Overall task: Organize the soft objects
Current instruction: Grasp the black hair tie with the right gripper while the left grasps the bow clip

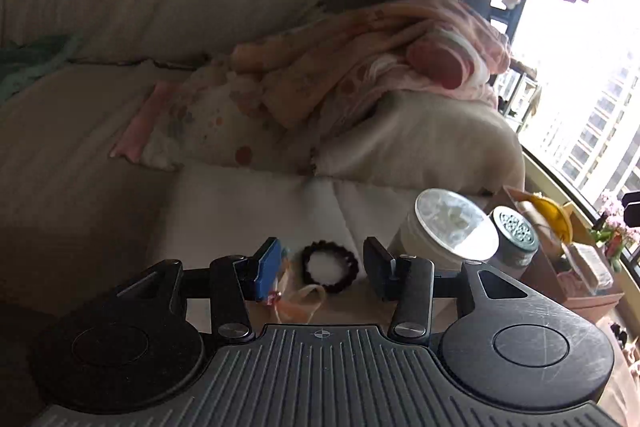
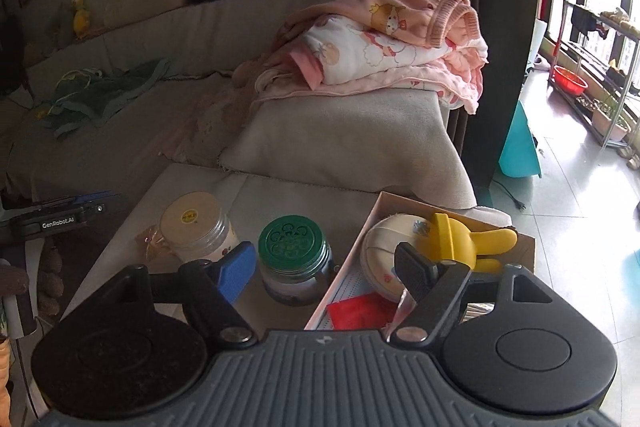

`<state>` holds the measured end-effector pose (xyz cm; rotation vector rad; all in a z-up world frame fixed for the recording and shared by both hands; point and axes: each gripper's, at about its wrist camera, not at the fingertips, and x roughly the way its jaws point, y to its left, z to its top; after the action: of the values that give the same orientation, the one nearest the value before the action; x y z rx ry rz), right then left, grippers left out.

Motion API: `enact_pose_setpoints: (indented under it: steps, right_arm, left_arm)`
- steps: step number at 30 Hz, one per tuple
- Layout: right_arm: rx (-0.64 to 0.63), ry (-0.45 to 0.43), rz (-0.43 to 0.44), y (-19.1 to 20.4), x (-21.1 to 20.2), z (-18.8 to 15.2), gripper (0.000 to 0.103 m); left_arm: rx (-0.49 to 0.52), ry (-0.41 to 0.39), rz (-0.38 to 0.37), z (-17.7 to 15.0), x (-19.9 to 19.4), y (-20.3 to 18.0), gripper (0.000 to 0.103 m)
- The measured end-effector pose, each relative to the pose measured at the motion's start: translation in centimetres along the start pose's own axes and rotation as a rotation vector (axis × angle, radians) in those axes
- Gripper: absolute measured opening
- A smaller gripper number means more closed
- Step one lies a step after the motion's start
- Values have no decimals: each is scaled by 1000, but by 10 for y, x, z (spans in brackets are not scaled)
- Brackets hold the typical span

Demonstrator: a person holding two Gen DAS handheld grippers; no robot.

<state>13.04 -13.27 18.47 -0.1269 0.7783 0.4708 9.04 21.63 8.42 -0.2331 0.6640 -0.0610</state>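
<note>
A black hair tie lies on the low table, just ahead of my open, empty left gripper. A pale ribbon-like band lies beside it near the blue left finger. A pile of pink children's clothes rests on the sofa arm; it also shows in the right wrist view. My right gripper is open and empty, above a green-lidded jar and the edge of a cardboard box holding a yellow rabbit toy and a white round pouch.
A clear-lidded jar and the green-lidded jar stand right of the left gripper. A second jar with a pale lid stands on the table. A teal cloth lies on the sofa. A window and balcony are at right.
</note>
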Motion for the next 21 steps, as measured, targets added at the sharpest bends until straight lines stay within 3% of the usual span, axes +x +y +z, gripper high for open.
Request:
enact_pose_setpoints:
  steps: [3, 6, 12, 13, 15, 16, 17, 19, 21]
  right_arm:
    - [-81, 34, 17, 35, 10, -2, 77]
    - [-140, 38, 29, 60, 17, -2, 77]
    - [-216, 7, 30, 97, 32, 2, 77]
    - [-209, 18, 46, 102, 37, 6, 77]
    - [-198, 36, 72, 112, 46, 16, 77]
    - [-198, 40, 83, 118, 50, 23, 77]
    - [-201, 43, 91, 126, 56, 31, 77]
    - [-215, 71, 117, 145, 70, 48, 71]
    - [-217, 138, 129, 162, 91, 63, 41]
  left_arm:
    - [-45, 82, 51, -19, 20, 13, 50]
    - [-83, 84, 58, -25, 30, 20, 50]
    - [45, 62, 137, -30, 54, 13, 49]
    - [56, 53, 136, -32, 53, 13, 47]
    - [82, 50, 129, -36, 51, 14, 32]
    - [76, 52, 134, -37, 48, 17, 19]
    - [64, 55, 134, -38, 44, 20, 18]
    - [40, 63, 135, -40, 36, 30, 17]
    - [54, 66, 140, -45, 27, 35, 17]
